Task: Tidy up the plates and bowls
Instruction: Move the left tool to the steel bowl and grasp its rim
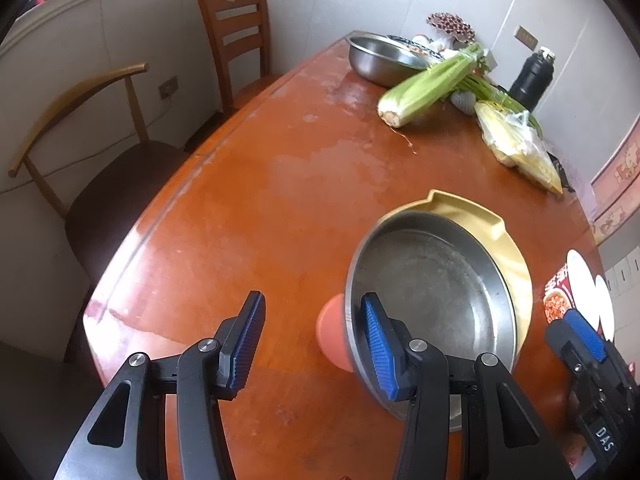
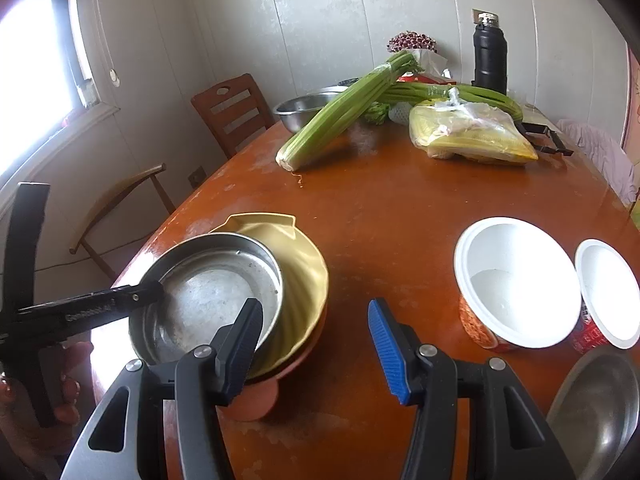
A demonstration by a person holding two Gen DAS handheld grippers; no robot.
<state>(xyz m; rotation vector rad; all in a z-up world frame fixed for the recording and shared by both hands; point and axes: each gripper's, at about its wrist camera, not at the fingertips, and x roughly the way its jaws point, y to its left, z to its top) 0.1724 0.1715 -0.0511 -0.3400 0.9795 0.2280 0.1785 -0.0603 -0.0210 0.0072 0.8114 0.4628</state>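
Observation:
A steel bowl (image 1: 436,300) sits tilted inside a yellow bowl (image 1: 508,248), which rests on an orange dish (image 1: 332,332). The same stack shows in the right wrist view: steel bowl (image 2: 212,300), yellow bowl (image 2: 300,268), orange dish (image 2: 256,400). My left gripper (image 1: 312,344) is open, its right finger at the steel bowl's near rim. My right gripper (image 2: 316,344) is open and empty, just right of the stack. Two white paper bowls (image 2: 516,280) (image 2: 612,288) stand at the right. Another steel bowl (image 2: 600,408) lies at the bottom right.
On the orange-brown table (image 1: 260,200) lie celery (image 1: 432,84), a bag of corn (image 2: 472,136), a steel basin (image 1: 380,60) and a black flask (image 2: 490,56) at the far end. Two chairs (image 1: 236,40) (image 1: 80,160) stand along the left edge.

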